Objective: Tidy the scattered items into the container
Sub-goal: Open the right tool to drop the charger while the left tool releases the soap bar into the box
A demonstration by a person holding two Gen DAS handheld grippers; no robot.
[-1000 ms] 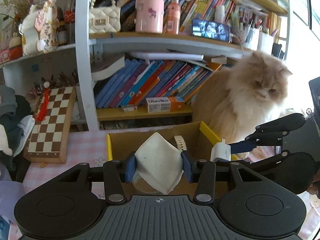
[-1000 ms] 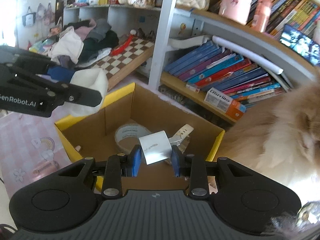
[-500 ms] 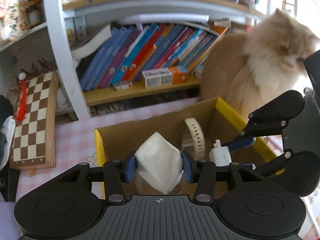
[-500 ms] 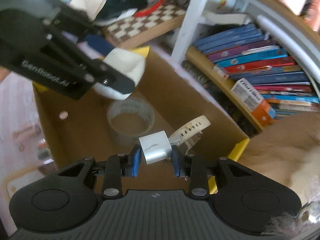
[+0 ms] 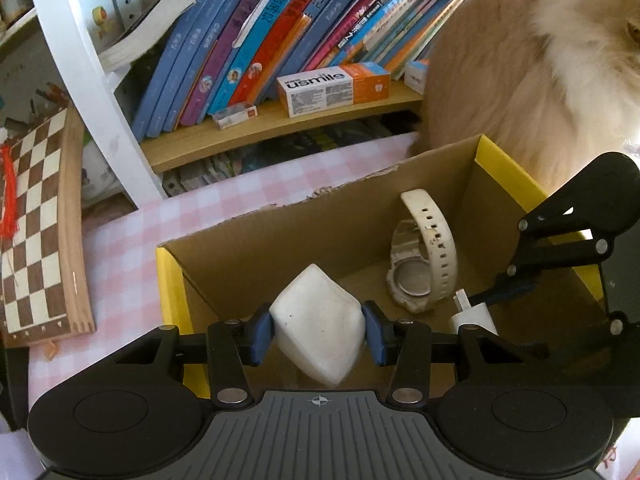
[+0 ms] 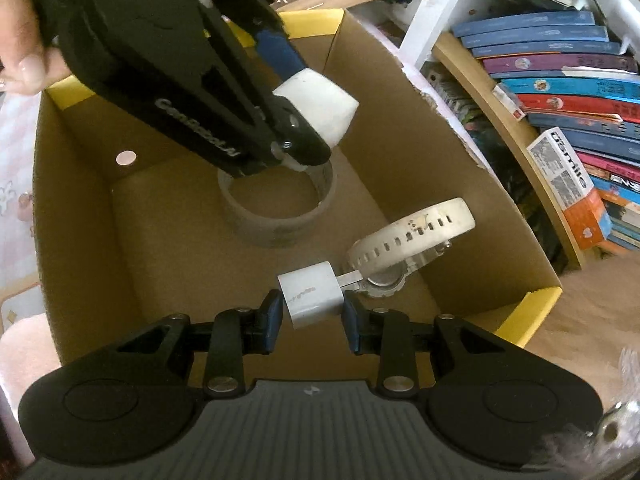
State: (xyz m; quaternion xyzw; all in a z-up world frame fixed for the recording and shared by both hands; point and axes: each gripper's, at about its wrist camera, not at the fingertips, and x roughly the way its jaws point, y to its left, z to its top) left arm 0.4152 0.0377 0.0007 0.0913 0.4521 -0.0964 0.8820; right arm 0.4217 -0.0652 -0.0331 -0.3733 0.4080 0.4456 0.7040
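Key relation: both loads hang directly above the open cardboard box [image 6: 460,184], so release is straight down.
Left gripper [image 5: 319,336]: clamped on white rounded block [image 5: 318,330], over the tape roll [image 6: 276,216].
Right gripper [image 6: 311,312]: clamped on white charger plug [image 6: 310,294], prongs toward the watch [image 6: 408,236].
Nearer the box floor: judged the right one.

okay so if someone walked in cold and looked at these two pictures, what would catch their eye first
Probably the big fluffy cat crowding the far right corner of the cardboard box. Next, both grippers poised over the box: the left gripper clamps a white block, the right gripper a small white charger plug. Inside already lie a white watch and a tape roll.
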